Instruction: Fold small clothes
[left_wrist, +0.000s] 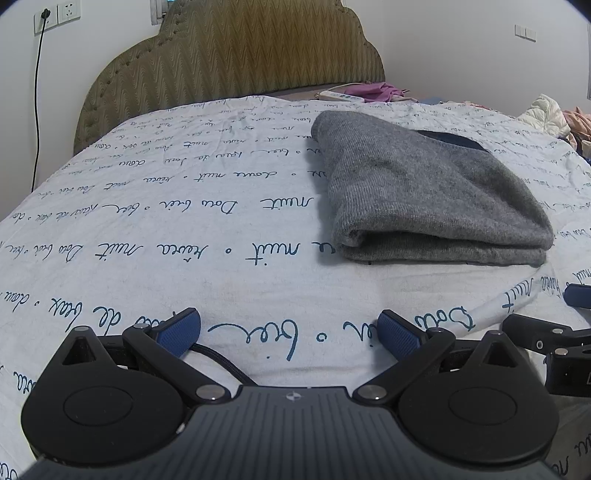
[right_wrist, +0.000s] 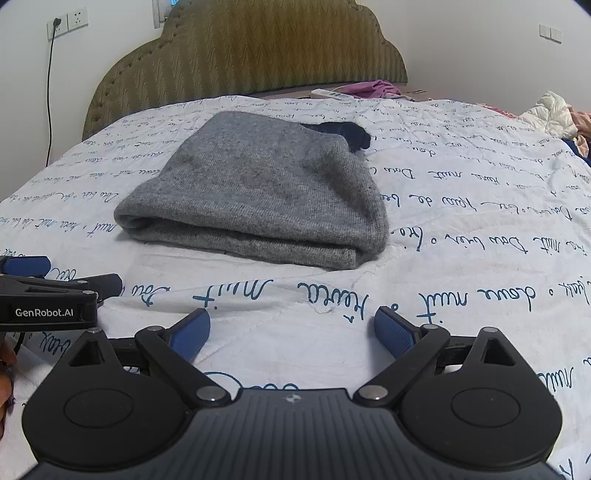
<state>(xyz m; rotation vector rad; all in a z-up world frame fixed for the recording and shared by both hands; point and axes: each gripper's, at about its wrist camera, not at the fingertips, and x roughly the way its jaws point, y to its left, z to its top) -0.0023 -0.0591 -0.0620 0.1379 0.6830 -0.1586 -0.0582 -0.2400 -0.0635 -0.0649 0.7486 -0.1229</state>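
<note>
A grey knit garment lies folded in a flat bundle on the bed, with a dark navy part showing at its far end. In the right wrist view the garment lies ahead and a little left, the dark part behind it. My left gripper is open and empty, low over the sheet, short of and left of the garment. My right gripper is open and empty, short of the garment. Each gripper shows in the other's view: the right one, the left one.
The bed has a white sheet with blue script and an olive padded headboard. A white power strip and purple cloth lie at the bed's head. More clothes are piled at the far right. A wall socket with a cable is at the left.
</note>
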